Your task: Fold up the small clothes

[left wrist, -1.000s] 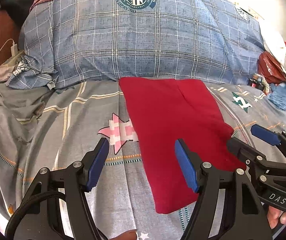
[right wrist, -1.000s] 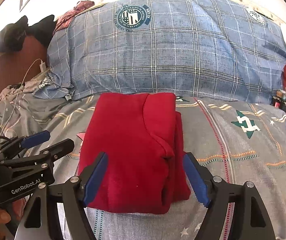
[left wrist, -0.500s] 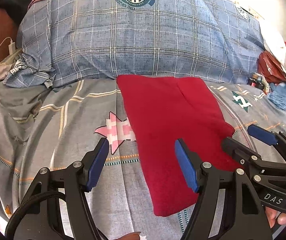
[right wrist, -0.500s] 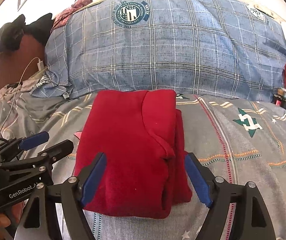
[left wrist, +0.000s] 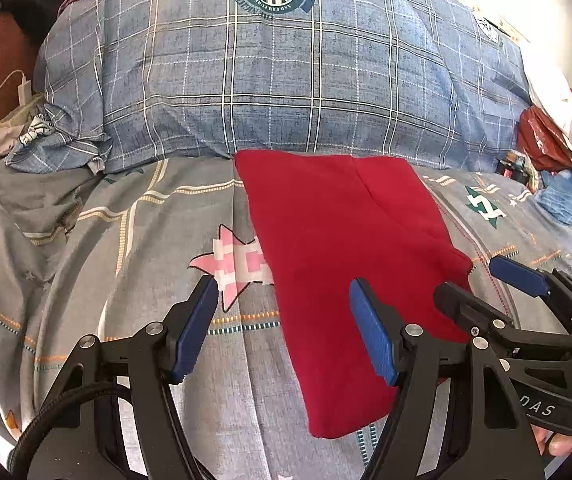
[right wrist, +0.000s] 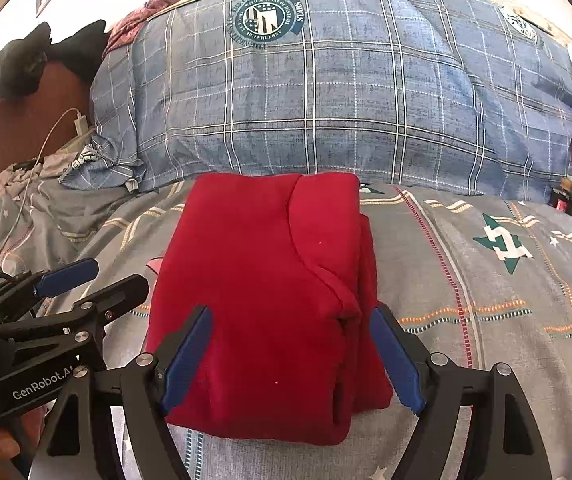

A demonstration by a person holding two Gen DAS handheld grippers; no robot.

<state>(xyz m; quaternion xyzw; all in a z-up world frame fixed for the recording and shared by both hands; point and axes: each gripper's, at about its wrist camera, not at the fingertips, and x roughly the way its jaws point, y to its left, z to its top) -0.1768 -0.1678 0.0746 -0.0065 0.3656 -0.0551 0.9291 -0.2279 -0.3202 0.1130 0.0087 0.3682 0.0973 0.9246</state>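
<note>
A folded red garment (right wrist: 270, 280) lies flat on the grey patterned bedsheet (right wrist: 465, 280), its far edge against a blue plaid pillow. It also shows in the left wrist view (left wrist: 337, 248). My left gripper (left wrist: 282, 300) is open and empty, hovering over the garment's near left edge. My right gripper (right wrist: 291, 320) is open and empty, hovering over the garment's near part with its fingers spread about as wide as the fold. Each gripper shows in the other's view: the right one (left wrist: 489, 284) and the left one (right wrist: 98, 276), both open.
A large blue plaid pillow (right wrist: 345, 92) fills the back. A white charger cable (right wrist: 46, 136) and crumpled cloth lie at the left. Red bags and small items (left wrist: 541, 140) sit at the right edge of the bed.
Both grippers have drifted slightly, so the garment sits a little differently in view. The garment itself has not moved and both grippers stay open.
</note>
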